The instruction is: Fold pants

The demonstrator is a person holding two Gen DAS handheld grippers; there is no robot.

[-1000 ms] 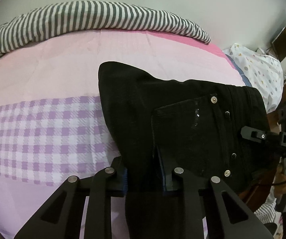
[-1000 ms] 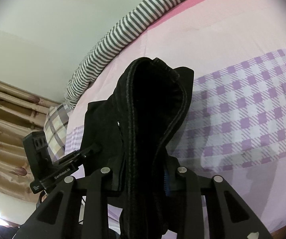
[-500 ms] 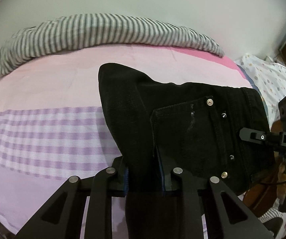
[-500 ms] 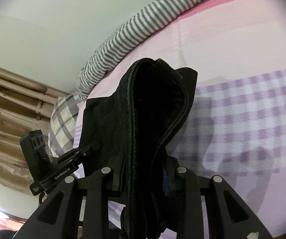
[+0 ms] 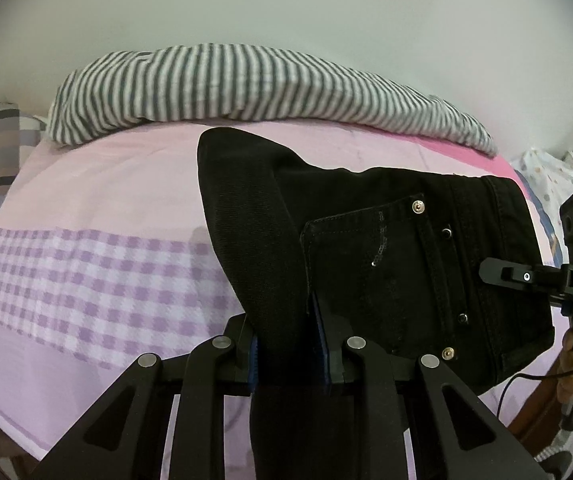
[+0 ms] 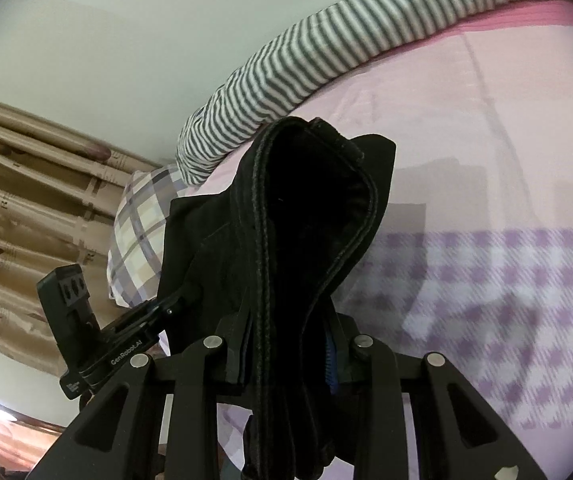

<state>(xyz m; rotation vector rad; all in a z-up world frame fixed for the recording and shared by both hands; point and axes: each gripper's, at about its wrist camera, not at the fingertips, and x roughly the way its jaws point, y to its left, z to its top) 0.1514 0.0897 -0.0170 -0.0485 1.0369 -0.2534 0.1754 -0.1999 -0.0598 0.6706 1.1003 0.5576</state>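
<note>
Pink bed (image 5: 98, 184) with lilac check band, striped bolster (image 5: 246, 84) along wall. Black pants (image 5: 386, 248) hang above bed, waistband stretched between tools. Left tool (image 5: 291, 354) clenched on waistband; right tool (image 6: 290, 354) clenched on bunched waist edge. Judgement: keep both grips level and taut, lower hem first, lay flat before releasing.

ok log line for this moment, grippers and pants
left gripper: shut on black pants | right gripper: shut on black pants | pants: held up above bed
</note>
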